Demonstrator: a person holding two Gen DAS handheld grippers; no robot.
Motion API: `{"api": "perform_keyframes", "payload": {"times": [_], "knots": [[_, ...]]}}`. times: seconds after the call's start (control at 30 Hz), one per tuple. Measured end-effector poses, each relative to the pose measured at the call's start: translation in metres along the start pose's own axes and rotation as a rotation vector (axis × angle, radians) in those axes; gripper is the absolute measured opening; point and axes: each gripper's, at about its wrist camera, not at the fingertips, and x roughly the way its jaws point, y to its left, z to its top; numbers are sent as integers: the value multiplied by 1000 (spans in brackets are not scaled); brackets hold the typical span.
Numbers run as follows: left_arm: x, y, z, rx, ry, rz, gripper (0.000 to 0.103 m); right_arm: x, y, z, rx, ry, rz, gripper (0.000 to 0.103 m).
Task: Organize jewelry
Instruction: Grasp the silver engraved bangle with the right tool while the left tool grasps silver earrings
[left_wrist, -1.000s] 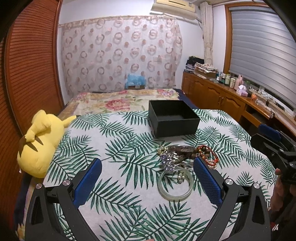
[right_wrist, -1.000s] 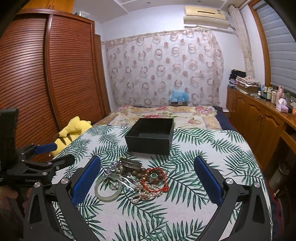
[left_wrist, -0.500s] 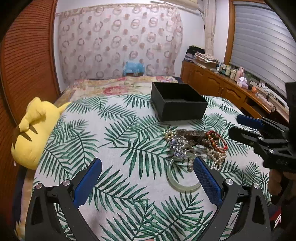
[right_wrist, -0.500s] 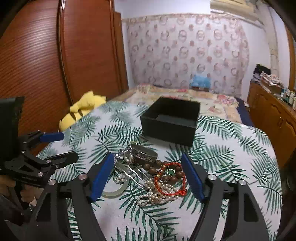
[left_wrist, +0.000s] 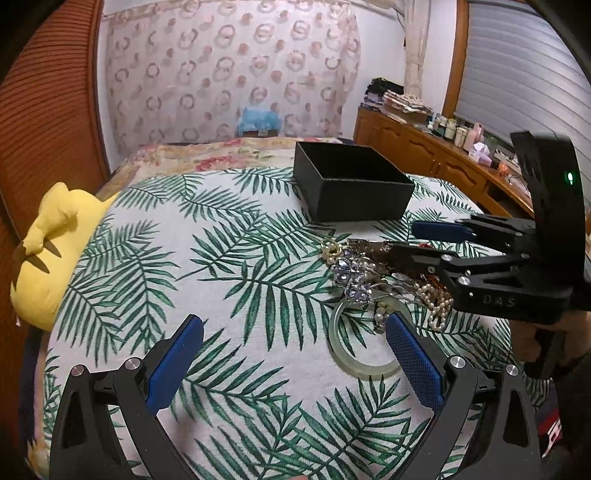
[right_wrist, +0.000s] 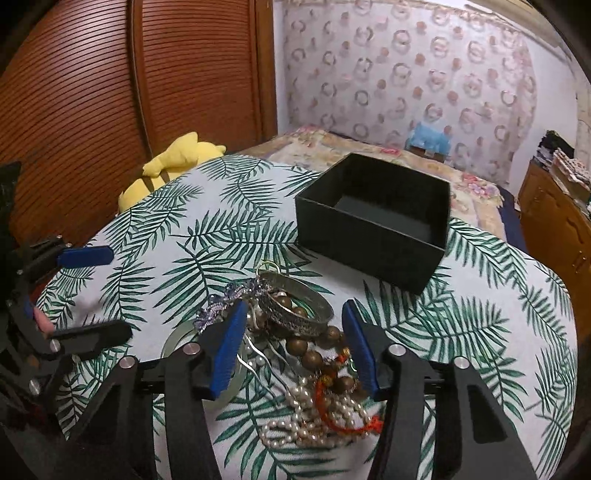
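So: far left edge of the leaf-print cloth (left_wrist: 229, 258) is taken by the yellow plush toy (left_wrist: 48, 254), lying against the slatted wooden wardrobe (right_wrist: 110, 92). Left half of the cloth is bare print from plush to pile, near edge to far edge.

Left gripper (left_wrist: 291, 354): jaws spread wide, nothing between the pads. It hangs over the near part of the cloth. Its right finger overlaps the rim of the pale green bangle (left_wrist: 343, 354) in view; can't tell if it touches.

Jewelry pile (right_wrist: 295, 354) sits right of centre, just near-side of the black box (right_wrist: 373, 225); small strip of cloth between them. In the pile: bangle at the near-left, purple rhinestone piece (left_wrist: 351, 277) on its far rim, gold ring (left_wrist: 330, 248) at the far-left corner, engraved metal cuff (right_wrist: 295, 306) in the middle, brown wooden beads (right_wrist: 314, 350), pearl strand (right_wrist: 314, 417) and red cord bracelet (right_wrist: 343, 406) on the near-right.

Right gripper (right_wrist: 293, 350): jaws at a medium gap, narrower than the left, straddling the cuff and wooden beads, low over the pile. Not closed on anything; contact can't be confirmed.

Box is open-topped, interior dark, nothing visible inside. Right of box and pile, cloth is bare out to its curved edge. Beyond that edge, wooden cabinets (left_wrist: 424, 155) along the right wall; floral bedspread (right_wrist: 369, 147) past the far edge.
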Motion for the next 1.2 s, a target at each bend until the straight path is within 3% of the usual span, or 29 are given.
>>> {"api": "perform_keyframes", "payload": {"times": [0.27, 0.5, 0.8, 1.03, 1.07, 1.2], "knots": [[10, 0, -1, 0, 26, -7, 95, 13, 1, 5, -26, 30, 12, 40], [16, -2, 2, 12, 36, -4, 95, 11, -10, 15, -1, 15, 33, 21], [24, -4, 9, 20, 45, -22, 95, 15, -34, 21, 67, 19, 22, 13], [36, -8, 21, 31, 41, -82, 95, 6, -37, 23, 67, -10, 18, 12], [38, -8, 22, 27, 45, -103, 94, 4, -37, 24, 64, -14, 15, 12], [44, -6, 28, 4, 60, -144, 70, -7, -37, 25, 55, -30, 4, 12]]}}
